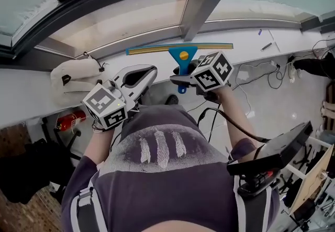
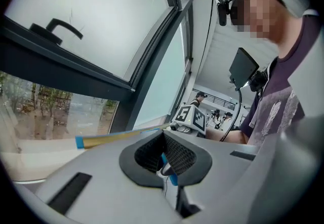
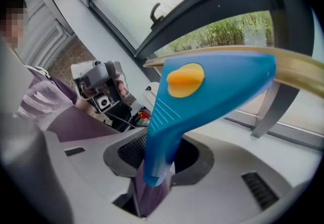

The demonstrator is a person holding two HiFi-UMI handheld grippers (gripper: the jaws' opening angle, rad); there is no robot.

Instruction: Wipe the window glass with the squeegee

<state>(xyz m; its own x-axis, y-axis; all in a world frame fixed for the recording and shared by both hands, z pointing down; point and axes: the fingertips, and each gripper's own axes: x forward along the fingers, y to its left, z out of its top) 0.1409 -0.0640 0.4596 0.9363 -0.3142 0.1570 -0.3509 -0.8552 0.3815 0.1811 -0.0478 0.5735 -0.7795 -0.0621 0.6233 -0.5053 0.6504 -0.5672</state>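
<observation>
Blue ribbed plastic squeegee (image 1: 182,54) at centre frame, round orange stud on its neck; its long, thin yellowish blade runs level over the white sill (image 1: 251,50), just below the window glass (image 1: 131,16); right gripper (image 3: 154,167) has its black mesh pads clamped on the handle's tip, forearm stretched forward; left gripper (image 2: 163,142) sits just left of it, jaws pressed together, seemingly on nothing.

Slumped on the left end of the white sill (image 1: 31,95): a white bag (image 1: 78,75) with a black strap. Below the ledge, a red canister (image 1: 71,119), possibly a fire extinguisher. Toward the right end, loose cables (image 1: 272,75) and a small pen (image 1: 266,46).
</observation>
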